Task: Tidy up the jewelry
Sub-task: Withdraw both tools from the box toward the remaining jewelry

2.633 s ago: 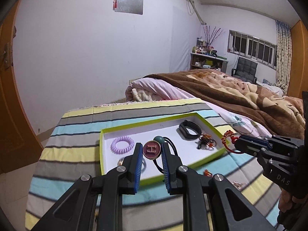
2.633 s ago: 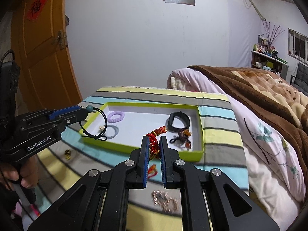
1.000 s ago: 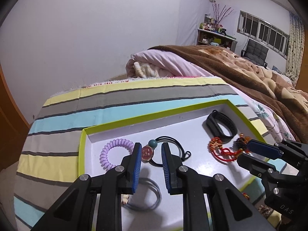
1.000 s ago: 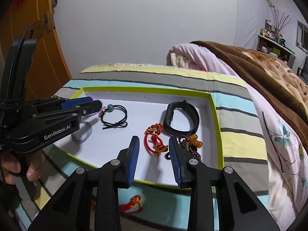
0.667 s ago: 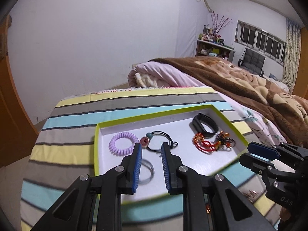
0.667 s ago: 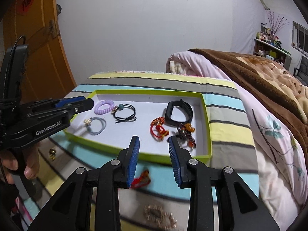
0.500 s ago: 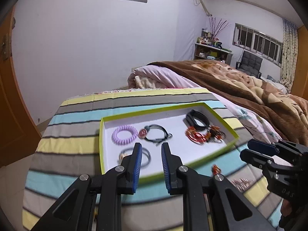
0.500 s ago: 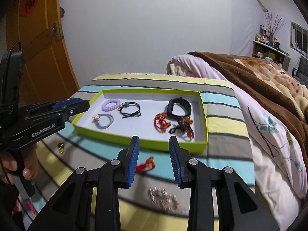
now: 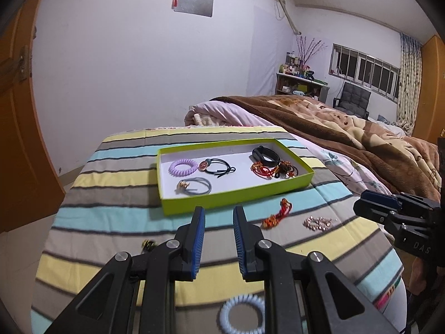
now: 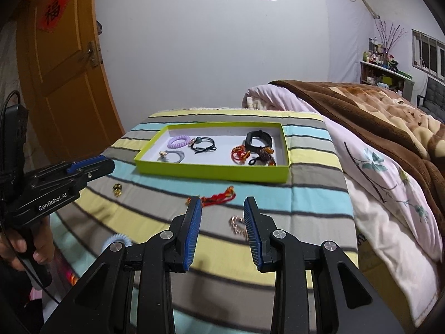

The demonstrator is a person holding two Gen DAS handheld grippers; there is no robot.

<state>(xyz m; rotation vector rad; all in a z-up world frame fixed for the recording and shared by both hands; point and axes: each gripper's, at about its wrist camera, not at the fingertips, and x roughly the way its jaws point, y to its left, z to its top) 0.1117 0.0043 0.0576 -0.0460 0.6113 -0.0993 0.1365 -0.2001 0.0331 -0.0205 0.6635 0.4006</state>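
You are holding both grippers, left (image 9: 217,217) and right (image 10: 222,208), agape and empty, hovering above striped cloth (image 10: 306,194) near green tray (image 10: 211,171).

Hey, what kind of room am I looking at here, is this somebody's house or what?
Most likely a bedroom in a home: a bed with a brown blanket, a wooden door bearing a red paper decoration, and a cluttered shelf beside a barred window.

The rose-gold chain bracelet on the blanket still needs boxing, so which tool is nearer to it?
Right. The rose-gold chain bracelet lies just beyond the open right tool, near its right finger. The left tool is farther off, to the bracelet's left.
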